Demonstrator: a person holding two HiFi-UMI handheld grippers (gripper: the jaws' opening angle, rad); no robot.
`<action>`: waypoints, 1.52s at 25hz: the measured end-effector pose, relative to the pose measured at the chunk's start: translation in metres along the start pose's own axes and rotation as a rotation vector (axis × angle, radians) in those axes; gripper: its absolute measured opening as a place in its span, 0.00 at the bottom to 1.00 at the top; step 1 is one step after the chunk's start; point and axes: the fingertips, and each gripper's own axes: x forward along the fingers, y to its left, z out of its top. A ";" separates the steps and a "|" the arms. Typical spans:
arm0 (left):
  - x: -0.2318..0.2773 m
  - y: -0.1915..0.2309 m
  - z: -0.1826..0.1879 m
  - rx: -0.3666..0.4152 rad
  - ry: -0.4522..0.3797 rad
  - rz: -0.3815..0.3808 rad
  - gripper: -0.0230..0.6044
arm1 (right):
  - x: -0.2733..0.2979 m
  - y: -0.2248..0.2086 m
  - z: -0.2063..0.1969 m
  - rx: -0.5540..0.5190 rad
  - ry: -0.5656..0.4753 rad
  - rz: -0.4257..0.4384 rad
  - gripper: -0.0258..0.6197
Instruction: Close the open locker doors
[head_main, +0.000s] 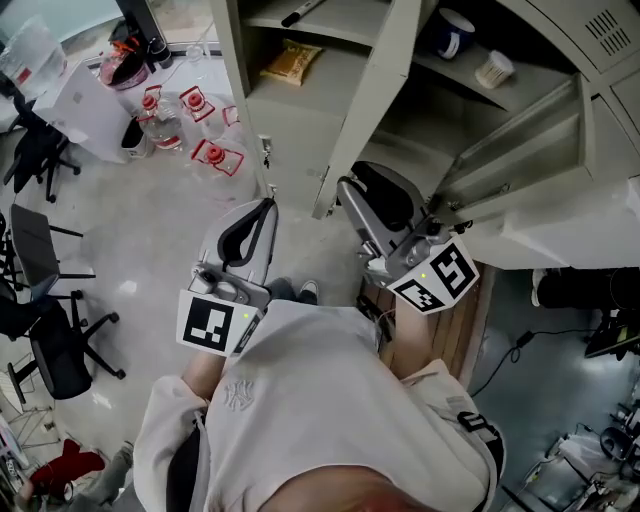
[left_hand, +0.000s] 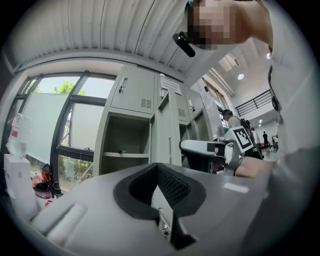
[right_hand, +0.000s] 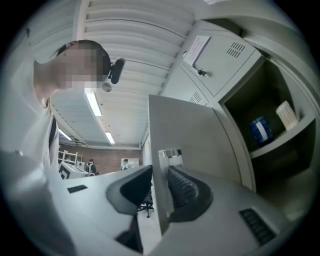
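I count two doors standing open on the grey metal locker bank (head_main: 300, 120) across the top of the head view. The tall grey metal locker door (head_main: 365, 110) (right_hand: 185, 135) swings out at upper centre. The second grey metal locker door (head_main: 510, 140) juts out at the upper right. My right tongs (head_main: 352, 190) (right_hand: 159, 172) are clamped on the free edge of the tall door near its lower end. In the right gripper view that panel runs straight up between the two pads, and both press against it. My left tongs (head_main: 268, 208) (left_hand: 159, 172) hang just left of that door at centre frame. They are pinched together at the tips with nothing between them, apart from any door. Between the two open doors one compartment holds two things on its shelf: one dark blue mug (head_main: 452, 32) (right_hand: 260, 129) and one small white cup (head_main: 493, 68). The compartment left of the tall door holds one yellow packet (head_main: 290, 60), and one black marker (head_main: 303, 10) lies on the shelf above it. On the pale concrete floor (head_main: 150, 230) at upper left I make out at least three clear bottles with red caps (head_main: 213, 153).
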 end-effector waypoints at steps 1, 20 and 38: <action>-0.001 0.000 -0.001 -0.005 0.006 0.007 0.03 | 0.003 0.001 -0.001 -0.003 0.004 0.011 0.17; -0.002 0.092 0.017 0.015 -0.007 0.000 0.03 | 0.111 0.002 -0.036 -0.037 0.108 -0.010 0.17; 0.007 0.167 0.015 -0.002 -0.008 0.019 0.03 | 0.242 -0.078 -0.066 -0.188 0.146 -0.197 0.09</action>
